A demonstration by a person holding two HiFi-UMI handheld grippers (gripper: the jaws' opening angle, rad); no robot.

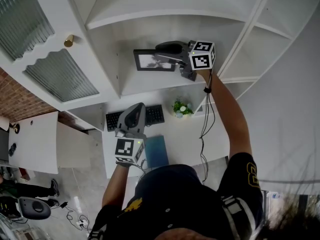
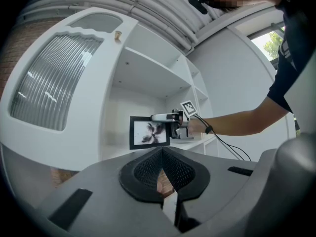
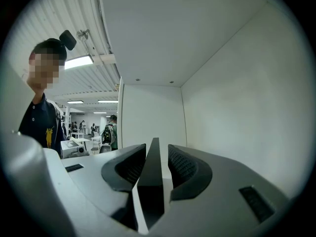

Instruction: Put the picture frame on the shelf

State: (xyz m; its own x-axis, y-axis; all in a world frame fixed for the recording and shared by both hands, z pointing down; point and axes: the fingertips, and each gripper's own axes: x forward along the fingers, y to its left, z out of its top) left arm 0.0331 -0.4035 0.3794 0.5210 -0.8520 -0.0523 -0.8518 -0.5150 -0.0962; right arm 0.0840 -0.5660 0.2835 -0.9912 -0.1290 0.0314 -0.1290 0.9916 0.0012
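Note:
The black picture frame (image 1: 154,60) stands upright on the white shelf (image 1: 150,86), inside the cabinet's middle compartment. My right gripper (image 1: 170,55) reaches level into that compartment at the frame's right end. In the right gripper view the frame's dark edge (image 3: 150,181) stands between the pads of the right gripper (image 3: 154,154), with a gap at the pads; the jaws are open. My left gripper (image 1: 137,107) hangs low over the desk, shut and empty. From the left gripper (image 2: 162,152) I see the frame (image 2: 149,132) and the right gripper (image 2: 167,126) across the room.
A ribbed-glass cabinet door (image 1: 60,74) stands open at the left. On the desk below lie a black keyboard (image 1: 150,115), a small potted plant (image 1: 182,108) and a blue pad (image 1: 156,151). A cable (image 1: 205,129) hangs from the right wrist. Side cubbies (image 1: 260,49) adjoin at the right.

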